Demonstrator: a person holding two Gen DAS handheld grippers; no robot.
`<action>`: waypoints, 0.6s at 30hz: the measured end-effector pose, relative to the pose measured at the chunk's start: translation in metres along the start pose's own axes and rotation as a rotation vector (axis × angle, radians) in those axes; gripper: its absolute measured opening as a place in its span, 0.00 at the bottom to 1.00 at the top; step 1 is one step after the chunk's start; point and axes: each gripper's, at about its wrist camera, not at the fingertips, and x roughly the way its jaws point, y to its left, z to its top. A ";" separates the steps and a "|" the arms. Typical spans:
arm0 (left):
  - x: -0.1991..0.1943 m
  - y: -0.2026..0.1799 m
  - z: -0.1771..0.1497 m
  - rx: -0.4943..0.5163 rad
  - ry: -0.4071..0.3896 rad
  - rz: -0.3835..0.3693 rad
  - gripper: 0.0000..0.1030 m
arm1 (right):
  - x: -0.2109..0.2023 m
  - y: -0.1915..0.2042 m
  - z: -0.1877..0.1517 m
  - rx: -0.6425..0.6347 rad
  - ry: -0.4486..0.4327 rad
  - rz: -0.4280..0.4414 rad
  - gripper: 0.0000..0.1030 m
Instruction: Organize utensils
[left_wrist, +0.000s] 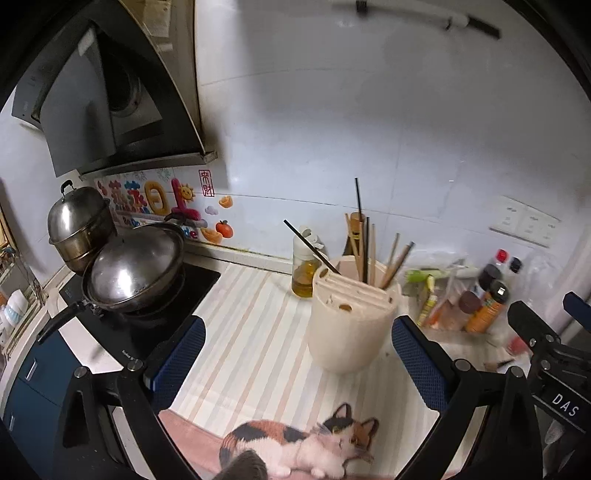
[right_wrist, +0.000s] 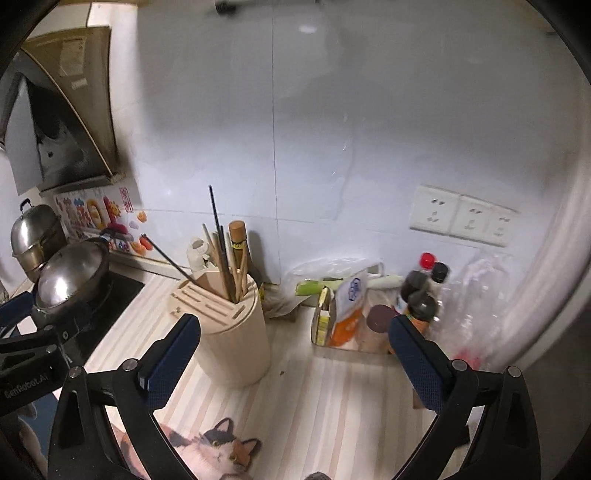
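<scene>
A beige round utensil holder (left_wrist: 351, 325) stands upright on the striped counter (left_wrist: 251, 332). Several wooden and black chopsticks (left_wrist: 365, 247) stick up from its back compartment, and one black chopstick (left_wrist: 310, 245) leans out to the left. My left gripper (left_wrist: 297, 363) is open and empty, in front of the holder. In the right wrist view the holder (right_wrist: 232, 332) is just right of the left fingertip (right_wrist: 173, 358), with the chopsticks (right_wrist: 225, 254) in it. My right gripper (right_wrist: 291, 363) is open and empty above the counter.
A stove with a lidded wok (left_wrist: 136, 273) and a steel pot (left_wrist: 79, 225) is at the left. An oil bottle (left_wrist: 304, 266) stands behind the holder. Sauce bottles, a bag and a leek (right_wrist: 369, 306) crowd the right. A cat-print mat (left_wrist: 295, 443) lies at the front edge.
</scene>
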 end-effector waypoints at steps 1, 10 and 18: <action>-0.008 0.003 -0.003 0.003 -0.005 -0.006 1.00 | -0.014 0.003 -0.005 0.002 -0.007 -0.007 1.00; -0.104 0.042 -0.038 0.029 -0.054 -0.053 1.00 | -0.135 0.033 -0.041 0.034 -0.073 -0.064 1.00; -0.160 0.054 -0.058 0.041 -0.074 -0.068 1.00 | -0.211 0.048 -0.064 0.052 -0.108 -0.080 1.00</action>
